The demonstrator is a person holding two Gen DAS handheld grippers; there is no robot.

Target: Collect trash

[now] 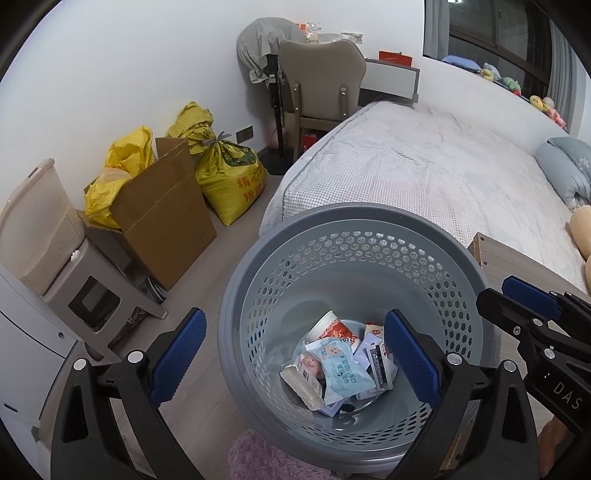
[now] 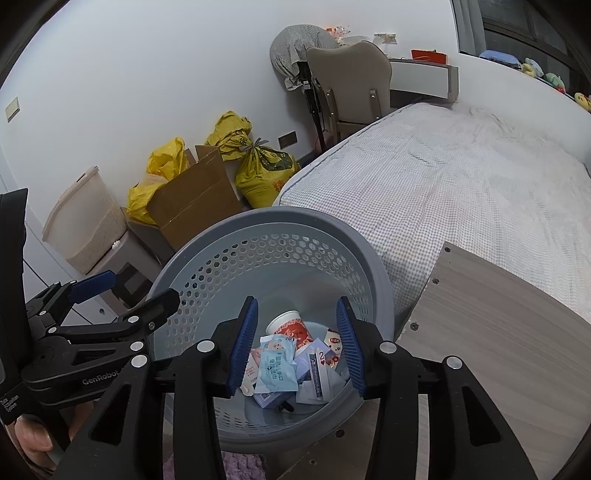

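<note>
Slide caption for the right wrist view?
Both open grippers, right and left, hover empty over the grey perforated bin holding wrappers and a paper cup.

Lighting: even, cool indoor light; soft, faint shadows. Window (image 1: 498, 33) was dark. Focus: sharp centrally, both views. Distortion: strong fisheye curvature, black vignette at corners. White wall (image 2: 147, 74) showed mild brightness, no glare.

The small print on the light blue wrapper (image 1: 341, 373) is too small to read. Other trash under it is partly hidden. The purple rug (image 1: 258, 458) is cut by the bottom edge.
</note>
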